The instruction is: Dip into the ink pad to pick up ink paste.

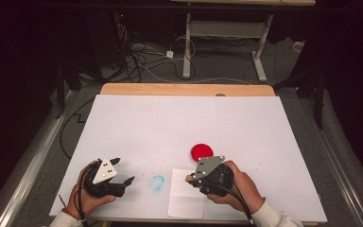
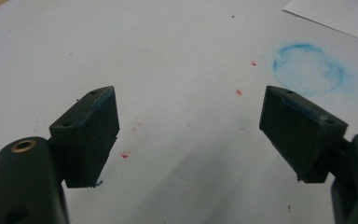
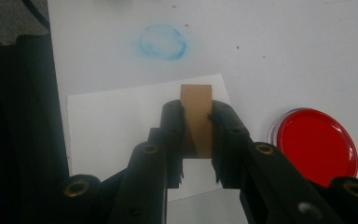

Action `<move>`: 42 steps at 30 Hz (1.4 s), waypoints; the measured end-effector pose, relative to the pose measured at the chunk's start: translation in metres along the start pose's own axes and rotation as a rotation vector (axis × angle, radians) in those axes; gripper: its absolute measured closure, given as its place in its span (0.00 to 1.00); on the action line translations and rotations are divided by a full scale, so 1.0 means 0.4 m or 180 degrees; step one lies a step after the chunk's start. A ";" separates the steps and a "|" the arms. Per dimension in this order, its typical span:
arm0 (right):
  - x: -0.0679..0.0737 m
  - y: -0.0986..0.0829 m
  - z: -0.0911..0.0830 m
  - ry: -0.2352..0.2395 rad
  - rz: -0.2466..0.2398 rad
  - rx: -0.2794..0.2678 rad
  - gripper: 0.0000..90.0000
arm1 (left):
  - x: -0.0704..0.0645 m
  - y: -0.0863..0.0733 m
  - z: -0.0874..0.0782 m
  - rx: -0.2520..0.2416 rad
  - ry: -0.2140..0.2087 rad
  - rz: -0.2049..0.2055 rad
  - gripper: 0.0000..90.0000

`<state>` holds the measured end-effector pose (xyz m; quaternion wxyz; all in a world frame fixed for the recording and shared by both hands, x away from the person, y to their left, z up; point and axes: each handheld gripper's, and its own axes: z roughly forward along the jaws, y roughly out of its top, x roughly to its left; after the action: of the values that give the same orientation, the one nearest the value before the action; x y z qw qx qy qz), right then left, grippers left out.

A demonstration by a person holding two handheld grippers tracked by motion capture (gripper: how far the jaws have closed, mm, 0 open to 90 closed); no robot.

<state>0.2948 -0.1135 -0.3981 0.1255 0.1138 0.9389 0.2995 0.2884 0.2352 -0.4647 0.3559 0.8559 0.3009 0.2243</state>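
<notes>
Matt black plastic, pale wood, white paper

The right gripper (image 3: 196, 135) has matt black jaws, seemingly plastic, around a smooth tan wooden block (image 3: 196, 112); the paper sheet (image 3: 116, 121) is matt white, the red dish (image 3: 317, 145) glossy, the table covering (image 1: 170, 123) powder-smudged.

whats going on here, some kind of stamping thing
A person works at a white-covered table with a gripper in each hand. The right gripper is shut on a small wooden block, held over a sheet of white paper, with a red ink pad just beside it. The left gripper is open and holds nothing, off to the side near a blue ring-shaped smudge on the table cover.
</notes>
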 end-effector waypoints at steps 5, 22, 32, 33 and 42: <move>0.005 -0.004 0.005 0.0027 0.0002 0.0040 0.85 | -0.002 0.001 0.002 0.0006 -0.0013 0.0012 0.21; -0.141 -0.020 -0.003 -0.0392 0.0302 0.0206 0.85 | -0.006 0.005 0.011 0.0055 -0.0046 0.0038 0.21; -0.210 -0.012 0.086 -0.0361 0.0397 0.0619 0.85 | -0.004 0.002 0.012 0.0069 -0.0062 0.0024 0.21; -0.213 -0.012 0.096 -0.0361 0.0434 0.0691 0.85 | -0.004 0.001 0.012 0.0070 -0.0061 0.0024 0.21; -0.235 -0.019 0.131 -0.0291 0.0551 0.0841 0.85 | -0.003 -0.001 0.009 0.0077 -0.0057 0.0016 0.21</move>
<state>0.3984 -0.1187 -0.4282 0.1257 0.2232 0.9502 0.1777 0.2896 0.2330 -0.4676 0.3476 0.8629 0.2982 0.2139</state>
